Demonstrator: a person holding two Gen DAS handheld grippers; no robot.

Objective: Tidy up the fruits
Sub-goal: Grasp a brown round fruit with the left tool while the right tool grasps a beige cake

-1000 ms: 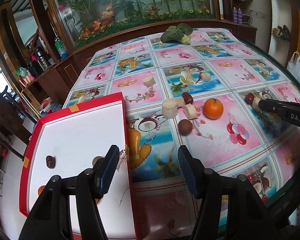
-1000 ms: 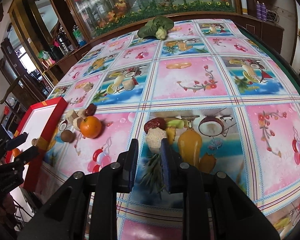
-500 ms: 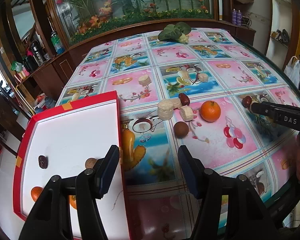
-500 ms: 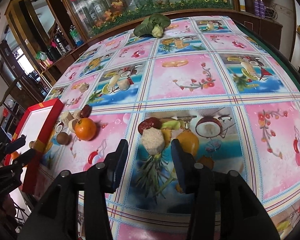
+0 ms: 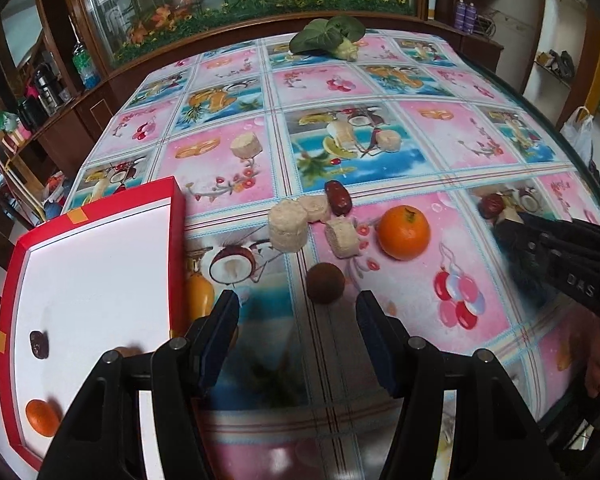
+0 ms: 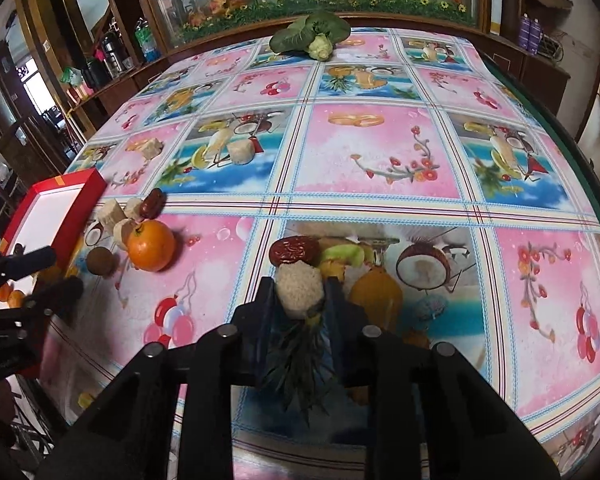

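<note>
Right wrist view: the right gripper (image 6: 300, 294) is closing its jaws on a pale chunk (image 6: 300, 288) that sits between the fingers, pads at both its flanks, with a red date (image 6: 294, 250) touching it on the far side. The red tray (image 6: 66, 216) lies well to the left, so the carry likely runs leftward past the orange (image 6: 150, 245). The left gripper (image 5: 298, 318), half open and empty, is nearer the tray, with a brown fruit (image 5: 325, 282) just beyond its fingers.
</note>
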